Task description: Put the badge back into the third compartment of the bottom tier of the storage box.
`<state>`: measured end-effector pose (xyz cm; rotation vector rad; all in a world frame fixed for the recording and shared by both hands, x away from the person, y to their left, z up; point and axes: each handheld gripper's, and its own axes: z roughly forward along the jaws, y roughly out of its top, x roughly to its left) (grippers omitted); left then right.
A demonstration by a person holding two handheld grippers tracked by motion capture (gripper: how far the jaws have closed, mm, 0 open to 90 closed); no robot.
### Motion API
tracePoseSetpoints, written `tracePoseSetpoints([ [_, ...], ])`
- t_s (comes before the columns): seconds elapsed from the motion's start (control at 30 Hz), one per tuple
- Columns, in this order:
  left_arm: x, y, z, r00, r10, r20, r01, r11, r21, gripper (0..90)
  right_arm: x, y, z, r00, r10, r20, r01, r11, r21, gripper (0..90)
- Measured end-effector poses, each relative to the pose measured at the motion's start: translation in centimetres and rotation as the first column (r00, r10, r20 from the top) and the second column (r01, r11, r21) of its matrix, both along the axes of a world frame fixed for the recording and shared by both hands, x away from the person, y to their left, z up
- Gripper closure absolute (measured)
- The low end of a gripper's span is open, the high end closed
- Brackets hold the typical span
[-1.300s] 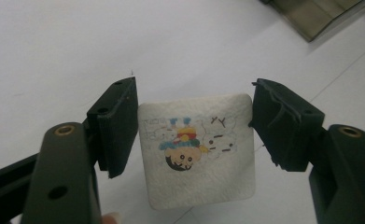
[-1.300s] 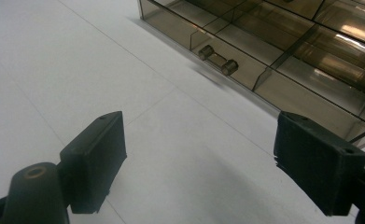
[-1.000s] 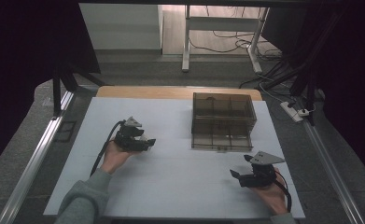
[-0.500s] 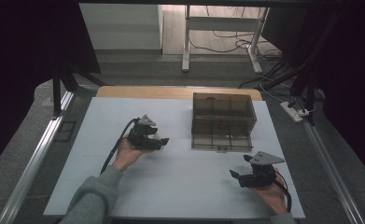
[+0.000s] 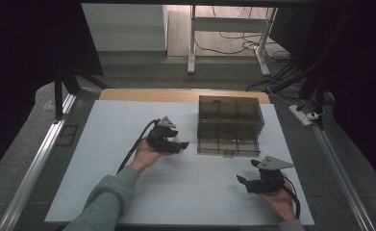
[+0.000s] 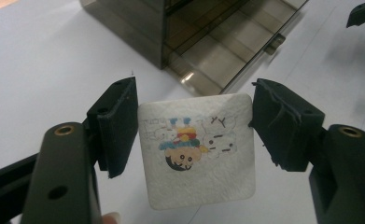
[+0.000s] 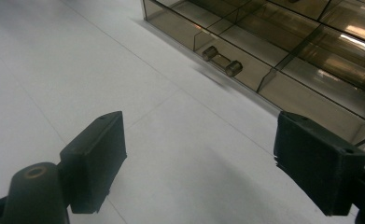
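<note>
At the left of the table, we hold the left gripper point(image 5: 180, 143) just above the white tabletop point(image 5: 104, 159), its jaws pressed on the two side edges of a white, rounded-square tile printed with a small cartoon figure point(image 6: 196, 149). In the left gripper view the tile sits squarely between the pads, clear of the surface, so we judge the pick-up done. Just beyond it, to the right, stands the smoky-brown transparent plastic drawer box point(image 5: 230, 122), with its bottom drawer point(image 5: 228, 144) pulled out toward us and a small handle point(image 7: 221, 60) on its front. We see the drawer's divided compartments lying bare in both gripper views, and the tile is near the drawer's left corner but not yet over it. What seems left, as we read it, is carrying the tile over a compartment, letting go, and probably pushing the drawer shut. At the right, near the table's front edge, the right gripper point(image 5: 256, 182) hovers with its jaws spread wide and nothing between them.
</note>
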<state>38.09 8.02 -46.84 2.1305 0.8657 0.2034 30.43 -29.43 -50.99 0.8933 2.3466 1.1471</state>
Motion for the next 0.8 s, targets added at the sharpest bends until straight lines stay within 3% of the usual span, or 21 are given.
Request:
tracePoseSetpoints([
  [0.43,1.2,-3.7,0.9,0.9973,-0.073,0.012,0.073,0.9973,-0.011,33.3,0.0,0.0,0.0,1.0000,0.006,0.002,-0.006,1.0000,0.006,16.8],
  [0.8,1.7,-5.9,1.5,0.9945,-0.103,0.018,0.103,0.9945,-0.013,33.2,0.0,0.1,0.0,0.9999,0.013,0.000,-0.013,0.9999,0.011,16.8],
])
